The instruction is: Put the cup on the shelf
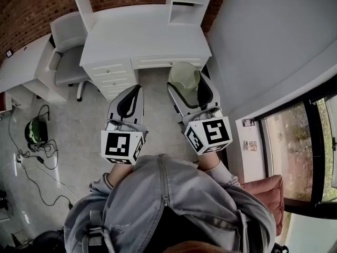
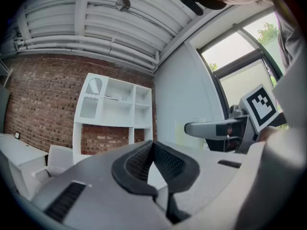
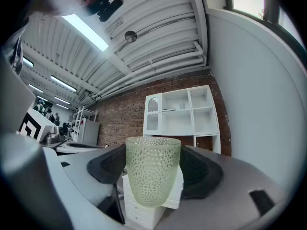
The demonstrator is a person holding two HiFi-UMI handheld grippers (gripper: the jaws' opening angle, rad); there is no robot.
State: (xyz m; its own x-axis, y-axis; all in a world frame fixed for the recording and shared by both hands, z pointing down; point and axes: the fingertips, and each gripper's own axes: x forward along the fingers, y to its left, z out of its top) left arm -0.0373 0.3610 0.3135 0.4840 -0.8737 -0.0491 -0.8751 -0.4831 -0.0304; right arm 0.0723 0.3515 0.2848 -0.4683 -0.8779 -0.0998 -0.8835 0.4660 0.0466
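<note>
A pale green dimpled glass cup [image 3: 152, 170] stands upright between the jaws of my right gripper [image 3: 153, 169], whose dark pads press on both its sides. From the head view the cup [image 1: 184, 78] shows in the right gripper [image 1: 188, 86], held in the air in front of the white desk [image 1: 147, 36]. The white shelf unit [image 3: 181, 113] stands ahead on that desk against a brick wall. My left gripper [image 1: 131, 98] hangs level to the left, its jaws shut with nothing in them [image 2: 154, 163].
A grey chair [image 1: 67, 51] stands left of the desk. Cables and a green object [image 1: 35, 130] lie on the floor at left. A grey wall and a window [image 1: 295, 152] run along the right. A second white desk [image 1: 21, 67] is at far left.
</note>
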